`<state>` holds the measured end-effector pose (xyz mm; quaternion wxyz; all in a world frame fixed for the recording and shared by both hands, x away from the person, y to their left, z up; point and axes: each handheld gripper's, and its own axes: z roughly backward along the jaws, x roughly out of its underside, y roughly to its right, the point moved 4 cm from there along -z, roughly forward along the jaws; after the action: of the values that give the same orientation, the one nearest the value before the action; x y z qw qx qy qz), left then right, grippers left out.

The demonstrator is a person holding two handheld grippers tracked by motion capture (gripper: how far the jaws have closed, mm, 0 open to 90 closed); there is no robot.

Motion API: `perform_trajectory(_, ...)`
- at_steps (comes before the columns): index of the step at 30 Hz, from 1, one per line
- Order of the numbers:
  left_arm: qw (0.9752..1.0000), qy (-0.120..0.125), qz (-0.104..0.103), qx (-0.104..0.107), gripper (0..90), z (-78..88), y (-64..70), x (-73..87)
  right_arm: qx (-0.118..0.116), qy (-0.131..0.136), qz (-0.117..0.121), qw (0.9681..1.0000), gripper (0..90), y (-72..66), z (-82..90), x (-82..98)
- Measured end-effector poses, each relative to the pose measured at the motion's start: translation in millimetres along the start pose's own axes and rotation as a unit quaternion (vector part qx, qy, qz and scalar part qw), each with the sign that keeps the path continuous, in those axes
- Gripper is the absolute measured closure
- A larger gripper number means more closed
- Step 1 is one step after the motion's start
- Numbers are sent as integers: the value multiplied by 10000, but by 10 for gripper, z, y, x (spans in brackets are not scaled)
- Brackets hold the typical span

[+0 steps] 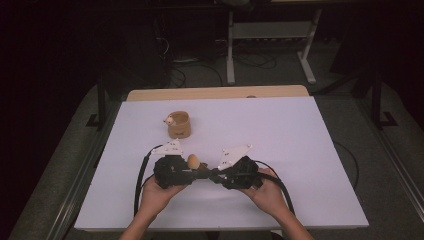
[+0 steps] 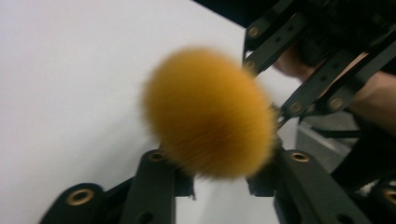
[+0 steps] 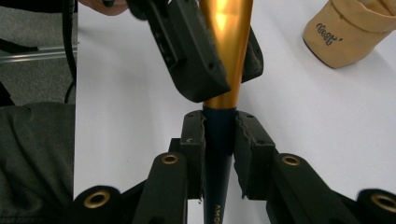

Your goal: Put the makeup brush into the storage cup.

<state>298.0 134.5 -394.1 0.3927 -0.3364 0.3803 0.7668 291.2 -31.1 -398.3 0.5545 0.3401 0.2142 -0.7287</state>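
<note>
Now, in the high view, the two grippers are meeting nose to nose over the near middle of the table (image 1: 300, 150), the left gripper (image 1: 192, 171) coming in from the left and the right gripper (image 1: 212, 175) from the right, with the brush (image 1: 193, 161) lying between them, its tuft sitting just left of where they meet and its long axis running left to right, level with the table. A tan cup (image 1: 178, 124) is standing well apart on the far side, left of centre. Moving to the left gripper view, the orange tuft (image 2: 209, 112) is blurring up large just above the left gripper's (image 2: 217, 179) own pads, which are closing in below it; the other gripper's black links are showing at the upper right. In the right gripper view, the right gripper (image 3: 219, 140) is clamping narrow on the dark handle (image 3: 218, 140), and the brush is running straight away along the jaws; just beyond, the left gripper's pads (image 3: 196, 60) are pressing on the gold ferrule (image 3: 226, 51), so both are gripping one shaft end to end. Judging from this, the coming move is turning on that shared axis: either hand pulling along it would be sliding the brush out of the other's hold, and the left is nearer the tuft, the right nearer the handle's tail.
</note>
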Motion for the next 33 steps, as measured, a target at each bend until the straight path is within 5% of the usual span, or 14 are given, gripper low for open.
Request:
perform_trajectory(4, 10000, -9, -51, 6, 712, -7, 13, -5, 89, -27, 115, 9999, 734, -18, -23, 3)
perform_trajectory(12, 9991, -210, -278, -256, 717, 23, 52, -55, 33, -139, -61, 9999, 635, 0, -74, 38)
perform_trajectory(21, 9986, -266, -366, -285, 715, 47, 91, -81, -32, -283, -160, 9995, 740, -30, -170, 73)
perform_trajectory(25, 9989, -246, -274, -286, 622, 48, 87, -81, -18, -164, -186, 9997, 744, -33, -180, 77)
perform_trajectory(33, 9984, -256, -303, -411, 614, 18, 96, -68, -112, 99, -426, 9990, 745, -19, -150, 56)
